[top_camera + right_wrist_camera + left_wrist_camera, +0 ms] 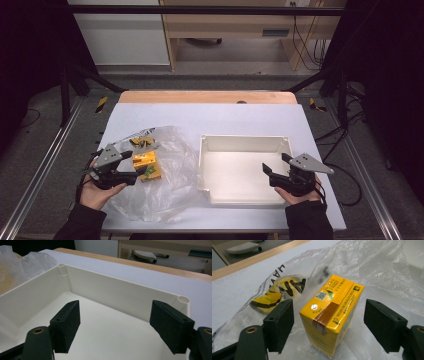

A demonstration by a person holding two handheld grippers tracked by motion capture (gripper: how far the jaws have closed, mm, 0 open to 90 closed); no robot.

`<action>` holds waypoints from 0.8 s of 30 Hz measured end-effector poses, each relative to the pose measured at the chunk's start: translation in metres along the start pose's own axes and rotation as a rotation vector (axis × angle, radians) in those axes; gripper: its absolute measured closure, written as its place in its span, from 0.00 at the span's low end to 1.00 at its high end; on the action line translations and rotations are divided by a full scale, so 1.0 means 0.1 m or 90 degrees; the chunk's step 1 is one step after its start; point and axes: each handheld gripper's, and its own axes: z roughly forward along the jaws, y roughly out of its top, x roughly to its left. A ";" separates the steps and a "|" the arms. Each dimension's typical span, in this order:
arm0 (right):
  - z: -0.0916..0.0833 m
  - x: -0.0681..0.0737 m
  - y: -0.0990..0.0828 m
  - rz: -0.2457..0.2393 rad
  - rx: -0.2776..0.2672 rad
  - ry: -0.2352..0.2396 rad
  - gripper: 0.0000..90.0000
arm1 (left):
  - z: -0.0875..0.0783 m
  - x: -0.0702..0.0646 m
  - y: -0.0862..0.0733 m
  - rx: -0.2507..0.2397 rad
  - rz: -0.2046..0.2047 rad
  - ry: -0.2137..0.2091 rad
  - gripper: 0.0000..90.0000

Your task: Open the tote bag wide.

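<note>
Left gripper view cuts off the yellow carton's (pixel 332 315) base between spread left tongs (pixel 329 322); right tongs (pixel 116 326) spread too.

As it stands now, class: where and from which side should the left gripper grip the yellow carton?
Grip the yellow carton across its two long flat sides, coming from its near end. The left gripper already straddles it, pads clear.

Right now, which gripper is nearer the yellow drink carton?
Left. The left gripper has its open jaws on either side of the yellow drink carton, not pressing. The right gripper is over the white plastic tray, well away.
</note>
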 end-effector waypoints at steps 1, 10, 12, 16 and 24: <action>0.00 0.00 0.00 0.000 0.000 0.000 0.27 | 0.02 0.00 0.00 0.003 0.002 -0.003 0.27; -0.02 -0.05 -0.04 0.006 0.005 -0.011 0.28 | 0.13 0.03 -0.06 0.026 0.012 -0.015 0.31; -0.01 -0.04 -0.05 0.006 0.006 -0.007 0.28 | 0.14 0.03 -0.07 0.033 0.015 -0.014 0.34; 0.02 -0.03 -0.06 0.003 0.012 -0.006 0.28 | 0.12 0.03 -0.07 0.037 0.014 -0.012 0.41; 0.03 -0.04 -0.09 0.000 0.019 -0.008 0.29 | 0.06 0.03 -0.07 0.045 0.003 -0.023 0.51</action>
